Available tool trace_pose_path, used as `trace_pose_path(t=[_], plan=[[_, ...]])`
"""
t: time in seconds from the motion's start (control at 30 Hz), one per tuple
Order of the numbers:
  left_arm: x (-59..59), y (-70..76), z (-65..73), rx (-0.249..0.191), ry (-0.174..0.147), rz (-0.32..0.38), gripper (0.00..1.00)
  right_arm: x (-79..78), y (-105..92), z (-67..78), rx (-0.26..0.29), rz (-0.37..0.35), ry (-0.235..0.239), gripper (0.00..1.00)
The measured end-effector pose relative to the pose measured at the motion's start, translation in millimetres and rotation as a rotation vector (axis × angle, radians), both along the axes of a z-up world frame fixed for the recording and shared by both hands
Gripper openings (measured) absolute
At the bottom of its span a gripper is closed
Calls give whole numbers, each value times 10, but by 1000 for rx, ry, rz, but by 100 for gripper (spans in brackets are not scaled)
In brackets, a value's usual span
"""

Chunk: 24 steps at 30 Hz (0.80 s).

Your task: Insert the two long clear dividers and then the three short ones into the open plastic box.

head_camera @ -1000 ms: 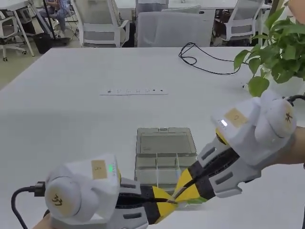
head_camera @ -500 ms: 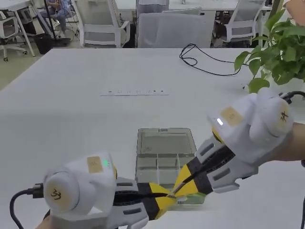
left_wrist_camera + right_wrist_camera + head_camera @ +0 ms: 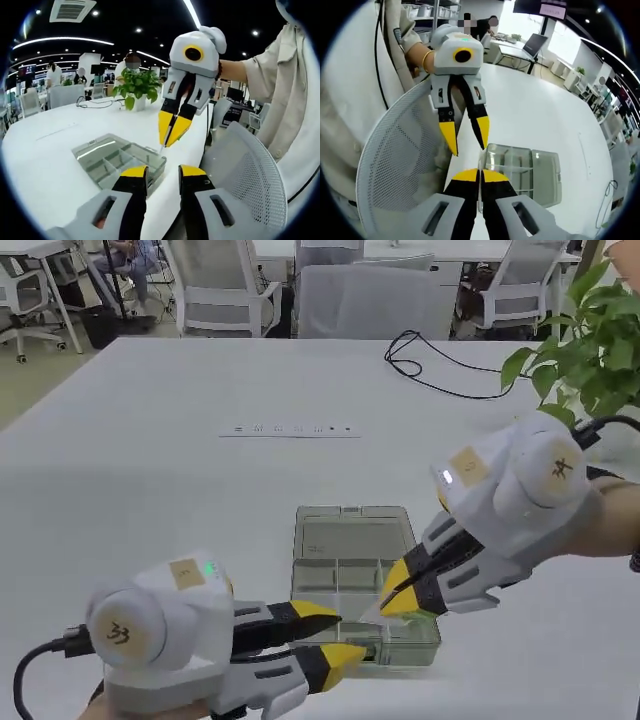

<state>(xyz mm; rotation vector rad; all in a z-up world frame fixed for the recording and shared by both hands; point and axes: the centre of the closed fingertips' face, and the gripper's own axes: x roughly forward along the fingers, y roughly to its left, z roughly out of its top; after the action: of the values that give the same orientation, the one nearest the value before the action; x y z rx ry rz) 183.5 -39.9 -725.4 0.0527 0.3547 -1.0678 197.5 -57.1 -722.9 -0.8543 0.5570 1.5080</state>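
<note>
Box (image 3: 352,540): clear plastic, open, divided into compartments.
Right tool (image 3: 386,604): clamps thin clear divider (image 3: 369,614).
Left tool (image 3: 346,632): agape, empty.

The right gripper (image 3: 480,175) pinches a thin clear divider (image 3: 479,164) at the table (image 3: 535,100) edge, just beside the open plastic box (image 3: 545,175); the left gripper (image 3: 468,148) hangs spread above.

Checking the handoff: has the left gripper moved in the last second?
Yes. In the head view the left gripper has drawn back leftward from the near right corner of the plastic box, off the right gripper.
</note>
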Motion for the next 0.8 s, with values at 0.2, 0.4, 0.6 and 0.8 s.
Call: trace_pose_path(t=[0.2,0.4,0.6,0.8], plan=[[42,24,1,-4,-6,33,28,154,-74,-82,-55,-41,-18,2],[92,53,11,-24,8,73,37,325,-152,-171,-96,-92,-23,2],[126,85,-3,-29,19,97,47,466,-214,-257,-130,-129,-25,2],[155,104,-28,-28,30,116,57,562,-274,-368,-166,-147,-20,2]])
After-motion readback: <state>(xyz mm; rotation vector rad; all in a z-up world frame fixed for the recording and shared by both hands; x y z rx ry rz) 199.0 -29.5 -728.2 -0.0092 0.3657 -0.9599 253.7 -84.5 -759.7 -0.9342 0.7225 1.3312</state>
